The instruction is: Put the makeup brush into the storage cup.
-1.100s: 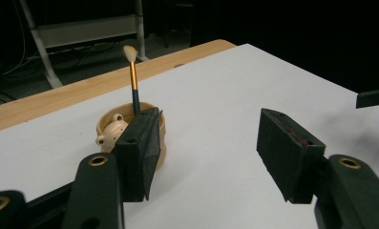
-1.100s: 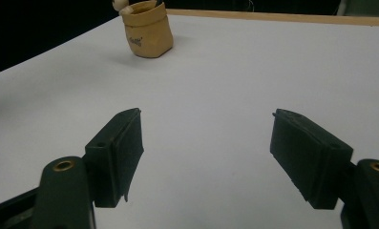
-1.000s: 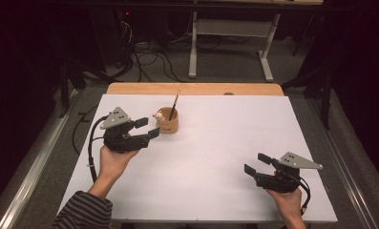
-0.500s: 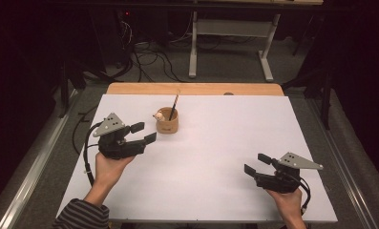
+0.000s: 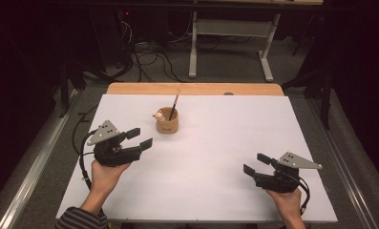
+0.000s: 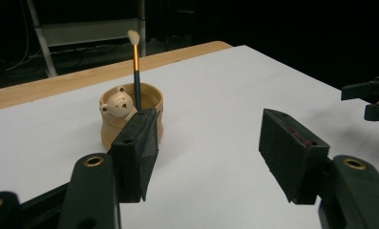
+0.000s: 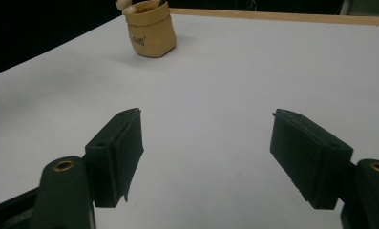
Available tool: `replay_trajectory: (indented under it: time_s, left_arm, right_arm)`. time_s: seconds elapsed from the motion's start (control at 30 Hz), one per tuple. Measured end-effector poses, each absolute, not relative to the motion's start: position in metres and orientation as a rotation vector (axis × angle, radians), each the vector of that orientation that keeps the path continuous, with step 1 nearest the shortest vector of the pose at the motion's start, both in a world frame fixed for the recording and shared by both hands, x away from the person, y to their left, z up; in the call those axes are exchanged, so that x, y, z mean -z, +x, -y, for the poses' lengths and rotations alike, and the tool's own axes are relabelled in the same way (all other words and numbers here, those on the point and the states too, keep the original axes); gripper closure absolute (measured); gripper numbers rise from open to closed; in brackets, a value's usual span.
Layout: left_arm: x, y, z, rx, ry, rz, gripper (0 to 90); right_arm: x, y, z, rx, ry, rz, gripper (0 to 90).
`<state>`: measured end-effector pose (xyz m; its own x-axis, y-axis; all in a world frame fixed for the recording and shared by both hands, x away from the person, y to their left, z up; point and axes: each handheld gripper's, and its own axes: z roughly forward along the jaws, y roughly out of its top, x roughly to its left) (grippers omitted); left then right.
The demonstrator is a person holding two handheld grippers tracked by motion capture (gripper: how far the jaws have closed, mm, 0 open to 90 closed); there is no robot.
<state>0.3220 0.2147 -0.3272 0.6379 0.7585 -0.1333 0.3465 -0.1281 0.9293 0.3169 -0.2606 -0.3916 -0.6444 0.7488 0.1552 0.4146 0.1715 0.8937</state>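
A tan cup (image 5: 167, 122) stands on the white table top (image 5: 211, 138), left of centre toward the back. It holds a thin brush (image 5: 174, 105) and a small bear figure (image 5: 157, 115). My left gripper (image 5: 140, 137) hovers open a little left of and nearer than the cup, empty. In the left gripper view the cup (image 6: 108, 131) and brush (image 6: 136, 62) stand just past the left jaw of my left gripper (image 6: 208, 124). My right gripper (image 5: 255, 163) rests open and empty at the front right. In the right gripper view the cup (image 7: 151, 31) is far ahead of my right gripper (image 7: 206, 114).
A wooden strip (image 5: 192, 89) borders the table's far edge. Beyond it, on the dark floor, are cables (image 5: 149, 52) and a white table frame (image 5: 230, 28). A metal rail (image 5: 39, 167) runs along the left side.
My left gripper has drawn back from the cup, toward the left and the front edge, still open. The right gripper has stayed put.
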Motion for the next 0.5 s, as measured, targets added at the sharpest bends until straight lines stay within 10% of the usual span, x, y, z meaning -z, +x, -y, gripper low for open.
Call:
replay_trajectory:
  time_s: [0.5]
  left_arm:
    - [0.3344,0.3127,-0.217,-0.442,1.709,-0.906,39.0]
  right_arm:
    - [0.3918,0.3172,0.261,-1.466,1.12,-2.129,28.4]
